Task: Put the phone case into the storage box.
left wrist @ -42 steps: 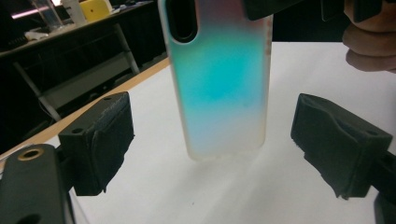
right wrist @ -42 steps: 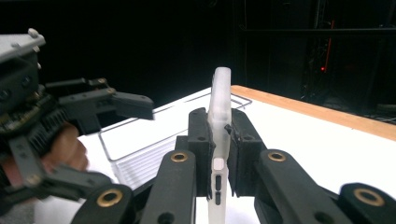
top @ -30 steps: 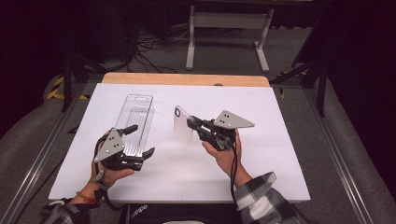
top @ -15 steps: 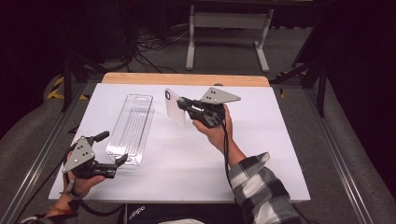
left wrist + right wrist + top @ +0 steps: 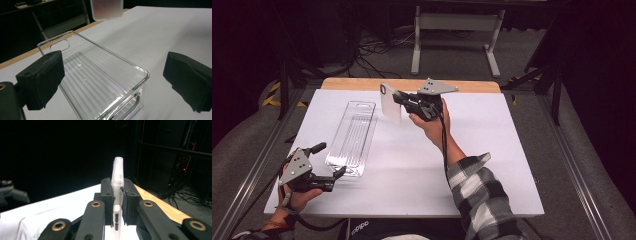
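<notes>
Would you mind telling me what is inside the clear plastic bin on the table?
Nothing: the clear bin looks empty, with only its ribbed floor and the white table cover seen through it. The phone case, clamped in the right tool, is in the air beside it.

High view: above the near edge, facing forward and down, far.
Left gripper view: low, close behind the tray (image 5: pixel 100 82), facing along it.
Right gripper view: tight between its jaws.
Shared: tray (image 5: pixel 352 137), white table (image 5: pixel 492 165).
</notes>
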Demonstrator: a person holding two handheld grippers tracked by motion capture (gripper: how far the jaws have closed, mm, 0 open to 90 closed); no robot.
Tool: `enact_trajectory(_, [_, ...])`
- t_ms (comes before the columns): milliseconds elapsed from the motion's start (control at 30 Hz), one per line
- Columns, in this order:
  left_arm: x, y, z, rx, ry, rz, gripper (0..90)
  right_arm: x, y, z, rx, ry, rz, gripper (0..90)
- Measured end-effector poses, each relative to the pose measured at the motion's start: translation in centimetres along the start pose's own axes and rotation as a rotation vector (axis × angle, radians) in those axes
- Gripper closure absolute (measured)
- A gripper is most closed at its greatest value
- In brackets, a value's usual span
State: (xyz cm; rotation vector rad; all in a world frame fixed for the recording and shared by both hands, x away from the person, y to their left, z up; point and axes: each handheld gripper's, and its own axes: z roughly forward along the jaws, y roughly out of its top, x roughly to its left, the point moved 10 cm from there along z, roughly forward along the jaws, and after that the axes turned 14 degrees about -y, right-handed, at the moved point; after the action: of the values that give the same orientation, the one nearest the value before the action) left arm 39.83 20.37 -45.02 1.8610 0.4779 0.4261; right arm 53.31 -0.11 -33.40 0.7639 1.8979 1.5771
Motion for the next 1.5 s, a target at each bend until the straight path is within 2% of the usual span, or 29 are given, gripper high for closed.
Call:
enact_trajectory(33, [0.0,-0.1,0.1,0.008,-0.001,0.010,4.2,-0.1,0.2,0.4,0.002,0.000,0.003,81.7])
enact_trajectory(167, [-0.2,0.2,0.1,-0.011,-0.007,0.023,4.0,-0.3,1.3,2.0,-0.019,0.007,0.010,81.7])
enact_trajectory(200, [-0.4,0.0,0.2,-0.008,-0.021,0.010,3.9,-0.4,1.5,2.3,-0.025,0.007,0.005,81.7])
enact_trajectory(233, [-0.4,0.0,0.2,-0.008,-0.021,0.010,3.9,-0.4,1.5,2.3,-0.025,0.007,0.005,81.7])
enact_trajectory(333, [-0.7,-0.1,0.5,-0.015,-0.035,0.007,3.5,0.2,2.0,3.7,-0.029,0.021,0.005,81.7])
enact_trajectory(400, [-0.9,-0.2,0.6,-0.002,-0.043,0.011,3.3,0.3,2.2,4.1,-0.030,0.022,0.004,81.7])
enact_trajectory(533, [-0.9,-0.2,0.7,0.007,-0.030,0.023,3.2,1.0,2.4,5.4,-0.033,0.034,0.005,81.7])
enact_trajectory(633, [-0.8,-0.1,0.6,-0.017,-0.031,0.003,3.2,1.5,2.4,6.2,-0.034,0.045,0.007,81.7])
enact_trajectory(667, [-0.8,-0.2,0.5,-0.006,-0.035,-0.001,3.2,1.6,2.4,6.6,-0.034,0.051,0.006,81.7])
enact_trajectory(800, [-0.9,-0.1,0.5,-0.001,-0.028,0.017,3.2,2.1,2.4,7.7,-0.028,0.063,0.016,81.7])
enact_trajectory(933, [-1.0,-0.2,0.5,0.004,-0.041,0.022,3.3,2.4,1.8,9.5,-0.009,0.062,0.010,81.7])
enact_trajectory(1033, [-1.1,-0.1,0.4,-0.006,-0.047,0.015,3.4,2.5,1.3,10.6,0.004,0.060,0.026,81.6])
enact_trajectory(1133, [-1.1,-0.1,0.5,0.003,-0.047,0.026,3.8,2.6,0.6,11.9,0.020,0.062,0.035,81.6])
enact_trajectory(1267, [-1.2,-0.2,0.6,0.004,-0.061,0.019,3.8,2.8,0.0,12.9,0.039,0.052,0.028,81.6])
enact_trajectory(1367, [-1.3,-0.2,0.7,-0.002,-0.063,0.016,3.8,3.0,-1.0,13.8,0.067,0.049,0.019,81.6])
enact_trajectory(1500, [-1.5,-0.5,1.0,0.018,-0.074,0.018,3.9,2.7,-2.6,14.7,0.118,0.039,0.010,81.5])
